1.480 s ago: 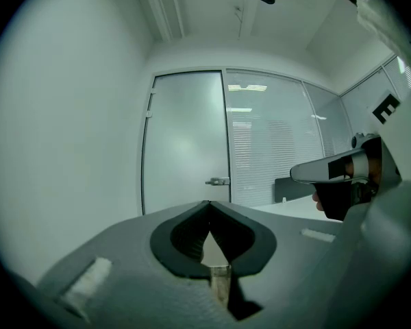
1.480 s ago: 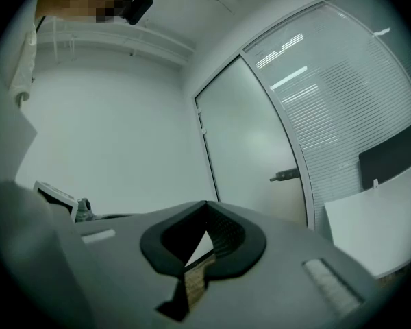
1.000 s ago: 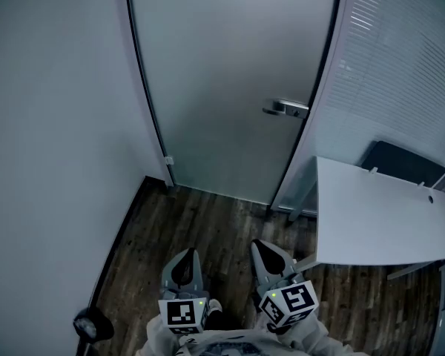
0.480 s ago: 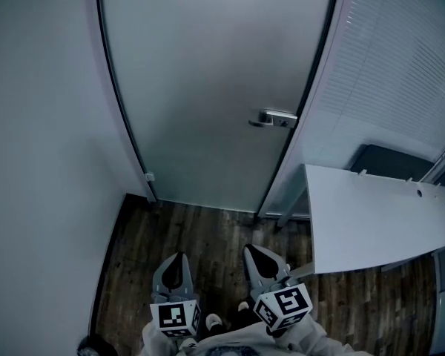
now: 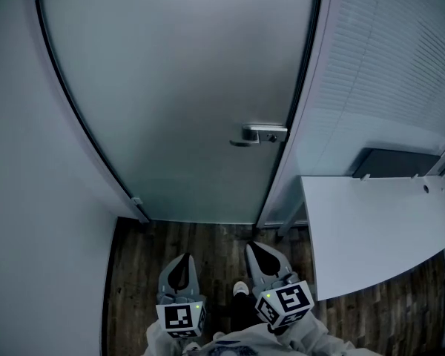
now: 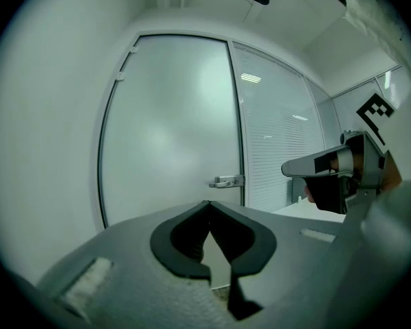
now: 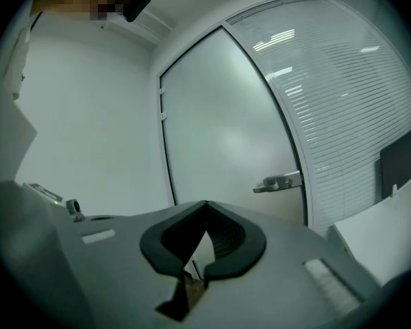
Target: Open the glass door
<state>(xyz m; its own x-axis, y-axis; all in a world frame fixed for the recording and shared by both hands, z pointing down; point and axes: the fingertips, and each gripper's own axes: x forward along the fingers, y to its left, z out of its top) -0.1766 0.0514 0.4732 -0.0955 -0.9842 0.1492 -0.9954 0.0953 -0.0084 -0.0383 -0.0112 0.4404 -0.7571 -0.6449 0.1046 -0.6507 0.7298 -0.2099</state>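
Note:
The frosted glass door (image 5: 178, 95) stands closed in its dark frame straight ahead. Its metal lever handle (image 5: 259, 134) sits at the door's right edge, also seen as the handle (image 6: 226, 181) and the handle (image 7: 279, 182). My left gripper (image 5: 182, 262) and right gripper (image 5: 258, 251) are held low and side by side over the floor, pointing at the door and well short of it. Both are shut with nothing between the jaws: the left gripper (image 6: 207, 204) and the right gripper (image 7: 205, 204) each show tips meeting.
A white desk (image 5: 371, 228) juts in at the right, close beside my right gripper. Behind it is a glass partition with blinds (image 5: 393, 65) and a dark panel (image 5: 393, 162). A plain white wall (image 5: 30, 184) closes the left. Dark wood floor (image 5: 200, 239) lies below.
Both grippers and the view have moved forward toward the door. The door and its handle now look larger and nearer, and the strip of floor in front has shrunk.

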